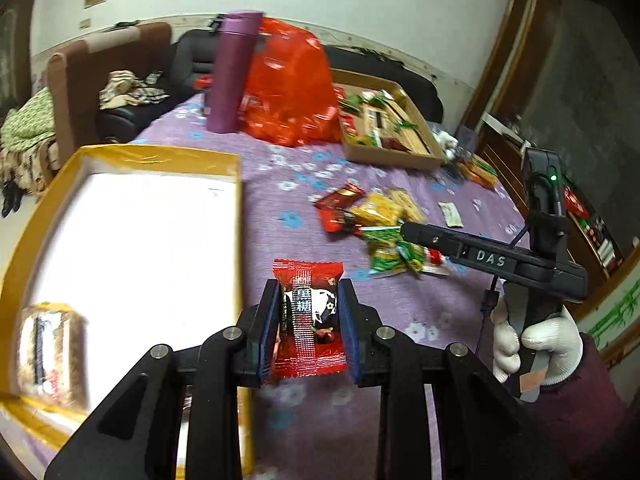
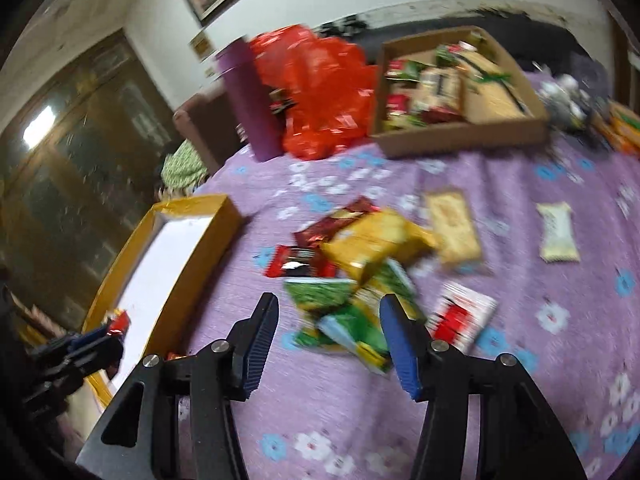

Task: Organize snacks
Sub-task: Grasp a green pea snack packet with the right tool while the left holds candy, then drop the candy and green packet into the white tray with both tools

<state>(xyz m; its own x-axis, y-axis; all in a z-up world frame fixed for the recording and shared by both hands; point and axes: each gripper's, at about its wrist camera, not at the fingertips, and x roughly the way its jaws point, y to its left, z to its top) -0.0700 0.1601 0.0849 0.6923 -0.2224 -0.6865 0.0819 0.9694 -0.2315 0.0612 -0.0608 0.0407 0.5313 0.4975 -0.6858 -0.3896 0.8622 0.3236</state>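
Observation:
My left gripper (image 1: 308, 288) is shut on a red candy packet (image 1: 309, 316) and holds it above the purple flowered cloth, just right of the yellow box (image 1: 236, 216) with a white inside. A brown snack bar (image 1: 50, 354) lies in that box. My right gripper (image 2: 326, 308) is open and empty above a pile of loose snacks (image 2: 360, 264): green, yellow and red packets. It also shows in the left wrist view (image 1: 404, 230), over the same pile (image 1: 380, 224). The left gripper shows at the right wrist view's left edge (image 2: 108, 328), over the yellow box (image 2: 192, 264).
A cardboard tray (image 1: 394, 158) with several snacks stands at the back right. A purple bottle (image 1: 232, 72) and a red plastic bag (image 1: 292, 84) stand at the back. A white packet (image 2: 558, 232) and a tan bar (image 2: 454, 228) lie apart on the cloth.

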